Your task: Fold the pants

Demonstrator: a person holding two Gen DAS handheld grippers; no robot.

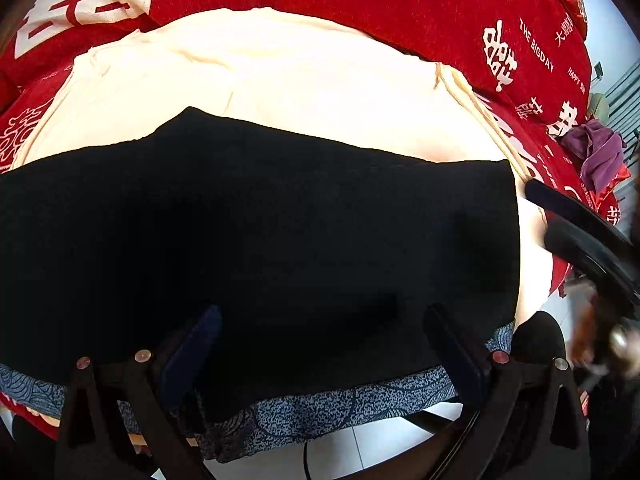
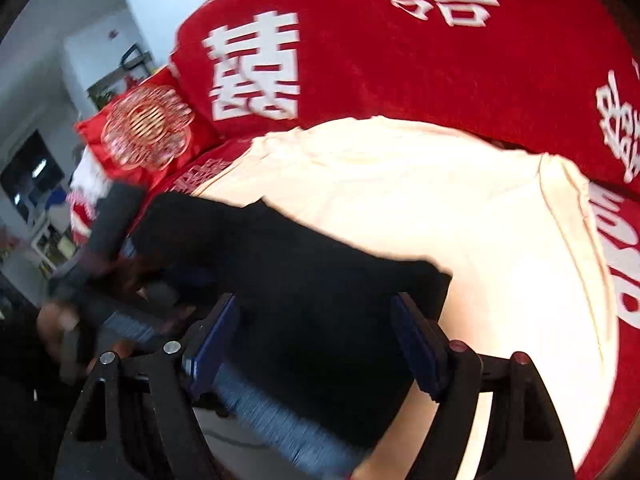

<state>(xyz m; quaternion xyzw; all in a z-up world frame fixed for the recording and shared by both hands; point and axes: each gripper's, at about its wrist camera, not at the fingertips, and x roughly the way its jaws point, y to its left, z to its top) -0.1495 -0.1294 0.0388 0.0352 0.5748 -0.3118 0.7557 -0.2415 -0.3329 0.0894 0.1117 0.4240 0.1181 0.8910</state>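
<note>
Lying folded on cream cloth (image 1: 280, 72), black pants (image 1: 260, 232), left gripper (image 1: 320, 344) wide, right gripper (image 2: 316, 340) wide

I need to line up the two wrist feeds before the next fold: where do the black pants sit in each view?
Left wrist: the black pants fill the lower middle, spread flat past the open left gripper.
Right wrist: the black pants run from left of centre to bottom centre, behind the open right gripper.
Shared landmark: the cream cloth beneath them.
</note>
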